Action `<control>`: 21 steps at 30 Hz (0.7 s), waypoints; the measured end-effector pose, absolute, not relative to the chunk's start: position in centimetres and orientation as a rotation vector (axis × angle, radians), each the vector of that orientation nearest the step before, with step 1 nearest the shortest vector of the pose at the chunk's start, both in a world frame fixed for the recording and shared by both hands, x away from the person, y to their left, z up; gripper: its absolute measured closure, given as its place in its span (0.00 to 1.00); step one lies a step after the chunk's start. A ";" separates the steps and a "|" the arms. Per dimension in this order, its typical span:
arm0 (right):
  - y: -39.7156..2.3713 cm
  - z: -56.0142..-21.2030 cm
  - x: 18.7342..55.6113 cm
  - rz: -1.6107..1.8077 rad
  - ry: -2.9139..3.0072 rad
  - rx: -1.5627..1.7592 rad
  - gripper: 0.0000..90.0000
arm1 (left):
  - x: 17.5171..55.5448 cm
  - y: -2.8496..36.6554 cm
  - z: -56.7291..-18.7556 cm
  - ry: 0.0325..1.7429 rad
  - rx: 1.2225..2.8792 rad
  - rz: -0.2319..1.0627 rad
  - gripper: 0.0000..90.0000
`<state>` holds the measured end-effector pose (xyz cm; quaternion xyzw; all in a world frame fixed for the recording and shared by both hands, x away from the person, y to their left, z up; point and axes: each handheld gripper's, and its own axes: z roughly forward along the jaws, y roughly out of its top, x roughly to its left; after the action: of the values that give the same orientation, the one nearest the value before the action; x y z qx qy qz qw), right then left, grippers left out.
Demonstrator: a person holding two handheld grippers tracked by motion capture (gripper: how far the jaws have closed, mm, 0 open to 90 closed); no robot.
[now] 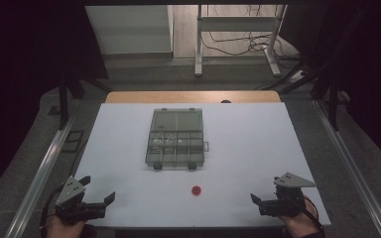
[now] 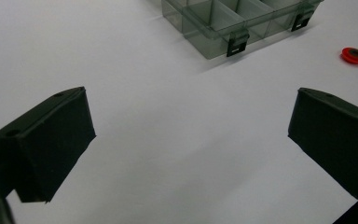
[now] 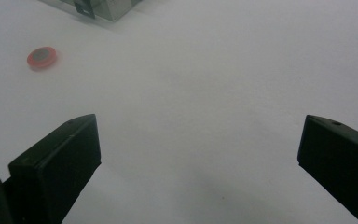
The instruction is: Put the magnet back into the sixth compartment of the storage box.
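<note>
Over at the near left corner of the white table [image 1: 258, 134], the left gripper [image 1: 98, 189] sits low above the surface in the person's hand, its jaws spread wide with nothing between them; the left gripper view confirms it, with bare white board lying between the two black jaws. From above, that gripper's grey three-cornered plate is plain to see, which its own camera cannot show. Moving toward the middle, the clear compartment box [image 1: 175, 138] lies flat on the table with its lid folded open at the far side, and the high view lets you take in its whole grid of small cells. The left gripper view catches just its near corner, but there the two dark latches [image 2: 237, 44] on the front wall stand out sharply, where from above they are small dark tabs. Just in front of the box, apart from it, lies the small red disc [image 1: 195, 190], alone on the bare board between the two grippers. Up close it shows a dark centre, a detail lost from overhead. Far right, the right gripper [image 1: 264, 192] hovers near the table's near edge, jaws likewise wide apart and empty, well away from the disc.
</note>
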<state>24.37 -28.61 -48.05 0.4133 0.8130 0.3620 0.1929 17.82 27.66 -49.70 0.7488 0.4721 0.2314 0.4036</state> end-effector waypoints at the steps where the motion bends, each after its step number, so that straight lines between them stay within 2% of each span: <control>1: -28.6 -48.1 24.4 1.008 2.280 1.161 0.00 | 17.8 27.6 -49.7 1.191 1.896 0.587 0.00; 21: -28.3 -48.1 24.4 1.004 2.323 1.128 0.00 | 17.8 27.8 -49.7 1.176 1.887 0.576 0.00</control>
<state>24.41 -28.34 -48.12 0.4002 0.8241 0.3560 0.1843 17.76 27.76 -49.72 0.7494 0.4670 0.2288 0.4098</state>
